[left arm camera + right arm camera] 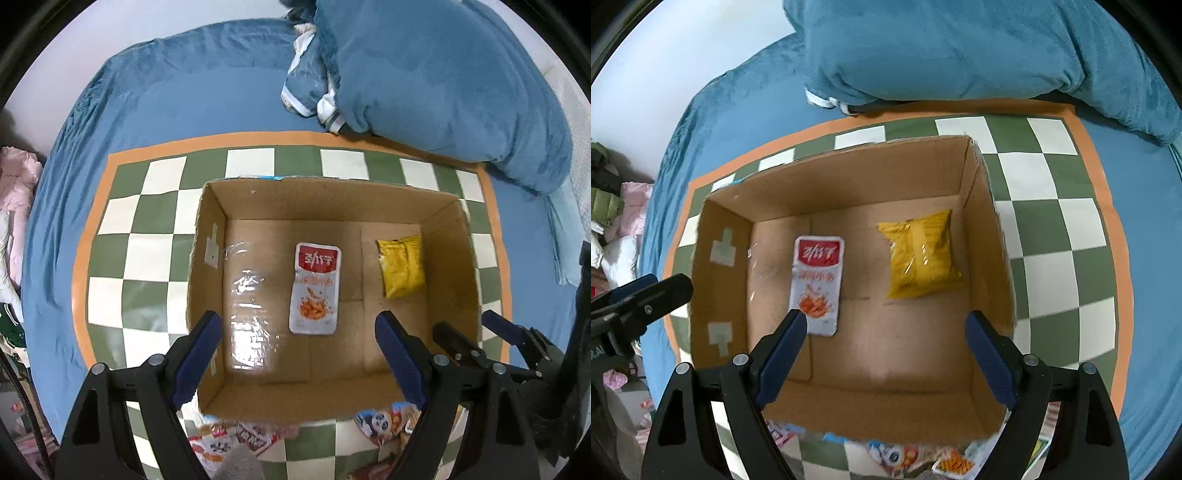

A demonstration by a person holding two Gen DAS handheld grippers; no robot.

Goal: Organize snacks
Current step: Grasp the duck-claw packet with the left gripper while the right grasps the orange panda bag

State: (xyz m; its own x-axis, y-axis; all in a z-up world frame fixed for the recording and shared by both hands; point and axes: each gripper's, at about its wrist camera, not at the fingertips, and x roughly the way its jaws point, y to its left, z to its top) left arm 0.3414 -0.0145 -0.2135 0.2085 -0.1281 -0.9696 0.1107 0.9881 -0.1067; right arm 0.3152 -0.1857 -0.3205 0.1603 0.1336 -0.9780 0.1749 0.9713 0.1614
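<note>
2 pkts in cardboard box (pixel 207 236): red-white snack (pixel 314 288), yellow bag (pixel 402 266). More loose snacks (pixel 380 424) outside. Left gripper (pixel 297 343) & right gripper (pixel 886 341) wide open, empty.

A bed (pixel 177 107) covered in blue sheeting is observed as the supporting surface. Laid flat on it is a green-and-white checkered mat (pixel 147 236) with an orange border, while a bulky blue duvet (pixel 436 74) is heaped at the far side, its edge resting on the mat's border
</note>
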